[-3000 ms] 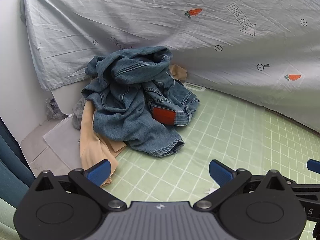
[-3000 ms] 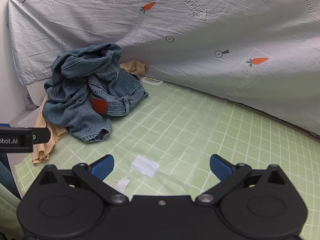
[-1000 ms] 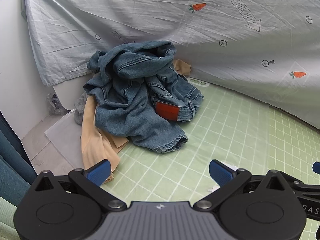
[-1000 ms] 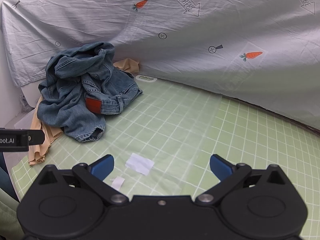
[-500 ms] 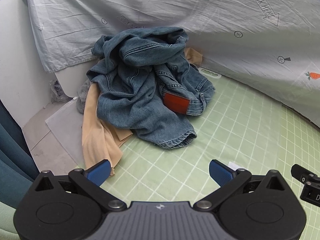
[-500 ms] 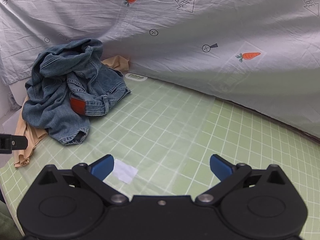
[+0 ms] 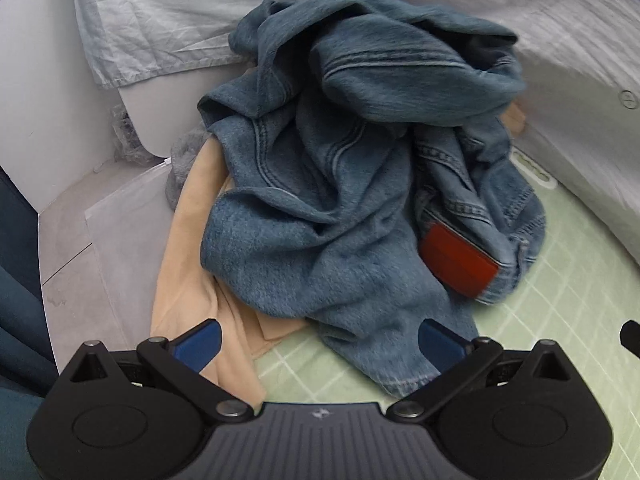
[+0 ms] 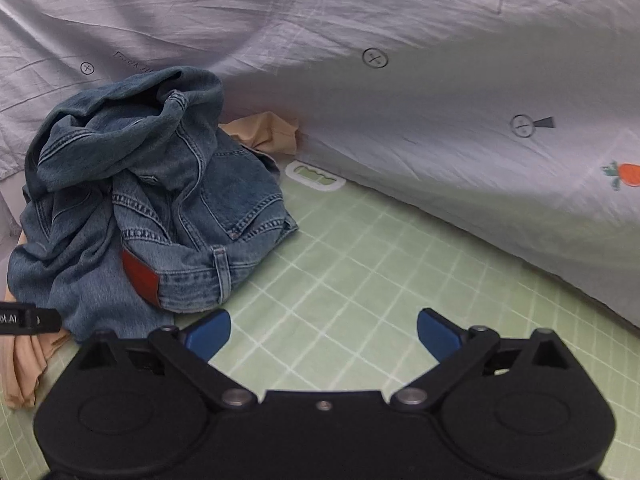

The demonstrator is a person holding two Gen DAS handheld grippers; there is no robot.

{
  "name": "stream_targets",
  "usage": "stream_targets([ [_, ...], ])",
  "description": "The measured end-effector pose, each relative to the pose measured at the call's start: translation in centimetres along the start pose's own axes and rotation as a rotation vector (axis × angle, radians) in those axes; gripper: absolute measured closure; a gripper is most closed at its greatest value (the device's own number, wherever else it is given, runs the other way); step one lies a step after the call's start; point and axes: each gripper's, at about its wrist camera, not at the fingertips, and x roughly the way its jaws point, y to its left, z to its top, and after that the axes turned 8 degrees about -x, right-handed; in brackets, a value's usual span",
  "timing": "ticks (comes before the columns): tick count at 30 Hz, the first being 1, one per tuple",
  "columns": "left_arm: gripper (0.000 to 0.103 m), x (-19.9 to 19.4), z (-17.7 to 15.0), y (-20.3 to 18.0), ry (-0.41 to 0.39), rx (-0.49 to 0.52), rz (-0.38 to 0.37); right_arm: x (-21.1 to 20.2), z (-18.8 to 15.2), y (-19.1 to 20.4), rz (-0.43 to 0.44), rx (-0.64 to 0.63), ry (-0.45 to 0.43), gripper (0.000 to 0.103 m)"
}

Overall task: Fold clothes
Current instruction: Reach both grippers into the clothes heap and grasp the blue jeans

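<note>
Crumpled blue jeans (image 7: 340, 184) with a red waist patch (image 7: 456, 264) lie heaped on a green grid mat (image 7: 560, 304). A beige garment (image 7: 188, 272) lies under them. My left gripper (image 7: 318, 344) is open and empty, right over the near hem of the jeans. In the right wrist view the jeans (image 8: 132, 208) lie at the left. My right gripper (image 8: 323, 334) is open and empty above the mat (image 8: 360, 280), just right of the waistband. The beige garment (image 8: 268, 132) shows behind the jeans.
A light sheet with carrot prints (image 8: 400, 80) hangs behind the mat. A white tag (image 8: 314, 176) lies by the sheet's foot. White wall and floor (image 7: 60, 208) lie left of the pile. The left gripper's side (image 8: 28, 318) shows at the right view's left edge.
Both grippers have moved forward toward the jeans, which now look much larger. The left one has come over the jeans' hem. Both stay open.
</note>
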Motion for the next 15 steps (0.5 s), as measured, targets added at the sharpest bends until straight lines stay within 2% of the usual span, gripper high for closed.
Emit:
stream_targets([
  [3, 0.001, 3.0, 1.5, 0.2, 0.021, -0.006, 0.056, 4.5, 2.0, 1.1, 0.069, 0.052, 0.028, 0.009],
  [7, 0.002, 5.7, 2.5, 0.8, 0.063, -0.038, 0.059, 10.0, 3.8, 2.6, 0.156, 0.109, 0.071, 0.027],
  [8, 0.002, 6.0, 2.6, 0.9, 0.064, -0.042, 0.057, 11.1, 4.0, 3.0, 0.162, 0.121, 0.085, 0.035],
  [10, 0.003, 6.0, 2.6, 0.8, 0.059, -0.029, 0.056, 12.9, 4.2, 3.4, 0.196, 0.165, 0.110, 0.043],
  [13, 0.009, 6.0, 2.5, 0.7, 0.056, -0.007, 0.048, 14.4, 4.0, 3.8, 0.273, 0.248, 0.135, 0.058],
  [15, 0.020, 5.9, 2.4, 0.6, 0.057, 0.002, 0.052, 14.5, 4.3, 4.2, 0.306, 0.255, 0.150, 0.064],
])
